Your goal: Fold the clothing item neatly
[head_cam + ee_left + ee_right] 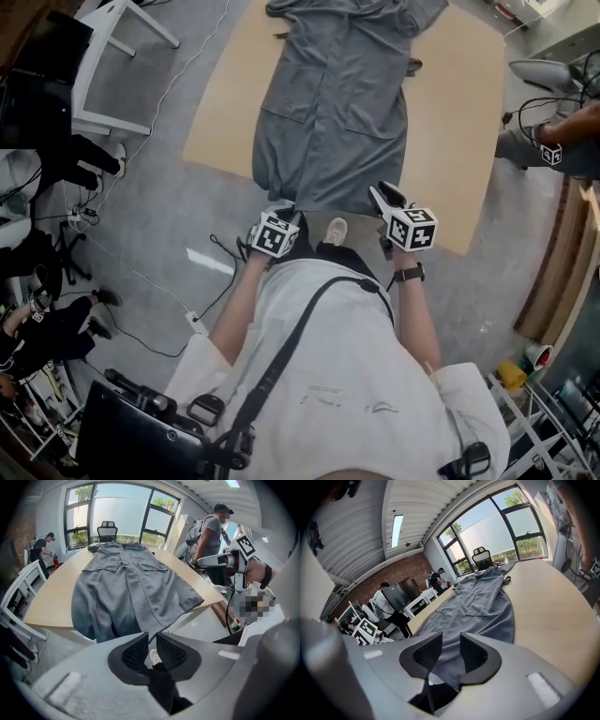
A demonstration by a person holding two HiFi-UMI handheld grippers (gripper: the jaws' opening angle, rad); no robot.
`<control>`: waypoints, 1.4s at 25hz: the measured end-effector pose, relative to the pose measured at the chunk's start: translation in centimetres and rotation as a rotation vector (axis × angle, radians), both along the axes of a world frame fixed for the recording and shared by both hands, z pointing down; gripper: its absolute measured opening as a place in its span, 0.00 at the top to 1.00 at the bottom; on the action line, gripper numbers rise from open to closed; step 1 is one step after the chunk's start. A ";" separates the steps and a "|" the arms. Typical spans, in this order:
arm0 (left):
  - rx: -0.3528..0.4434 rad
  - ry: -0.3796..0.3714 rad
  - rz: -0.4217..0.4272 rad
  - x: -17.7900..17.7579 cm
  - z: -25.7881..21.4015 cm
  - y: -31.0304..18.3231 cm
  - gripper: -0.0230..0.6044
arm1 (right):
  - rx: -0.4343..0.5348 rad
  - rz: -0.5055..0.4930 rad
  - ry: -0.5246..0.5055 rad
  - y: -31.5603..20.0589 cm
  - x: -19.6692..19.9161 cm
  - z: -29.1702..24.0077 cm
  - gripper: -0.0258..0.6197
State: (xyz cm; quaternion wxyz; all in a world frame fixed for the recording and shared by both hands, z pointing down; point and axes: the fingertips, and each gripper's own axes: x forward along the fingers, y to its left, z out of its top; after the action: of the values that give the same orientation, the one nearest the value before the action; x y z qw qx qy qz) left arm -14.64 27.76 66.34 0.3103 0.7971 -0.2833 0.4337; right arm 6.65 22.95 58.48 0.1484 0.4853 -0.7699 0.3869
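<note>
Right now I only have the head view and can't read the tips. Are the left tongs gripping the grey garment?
Observer: No. The left tongs stand slightly apart. A shoe shows through the gap, and the garment hem corner hangs right at the tips, apparently unpinched.
Operator: Right side?
Observer: The right tongs stand wider apart. Grey cloth shows in the gap, but the pads are not pressing on it.

Open-plan office or lab: large windows [117,513], an office chair [107,529], white desks [421,600], a brick wall [401,571], floor cables [86,216].
</note>
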 end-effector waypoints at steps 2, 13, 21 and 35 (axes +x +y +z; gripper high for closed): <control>0.019 0.006 -0.022 -0.2 -0.6 -1.0 0.86 | 0.010 0.005 -0.001 -0.3 0.1 -0.2 0.77; 0.240 0.157 -0.107 0.4 -10.5 -10.8 0.95 | 0.113 -0.003 -0.050 -4.6 -2.9 -3.5 0.92; 0.328 0.256 -0.049 1.2 -15.2 -18.7 0.96 | 0.165 -0.009 -0.013 -11.0 -6.2 -6.1 0.96; 0.349 0.414 -0.005 -3.2 -18.6 -38.4 0.96 | 0.231 0.070 0.091 -29.0 -11.9 -9.3 0.96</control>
State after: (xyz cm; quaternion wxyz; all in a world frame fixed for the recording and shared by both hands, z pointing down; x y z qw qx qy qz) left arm -17.82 -10.67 47.73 0.2205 0.9096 -0.2863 0.2051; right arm -5.29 -6.00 49.21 0.1127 0.5427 -0.7844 0.2784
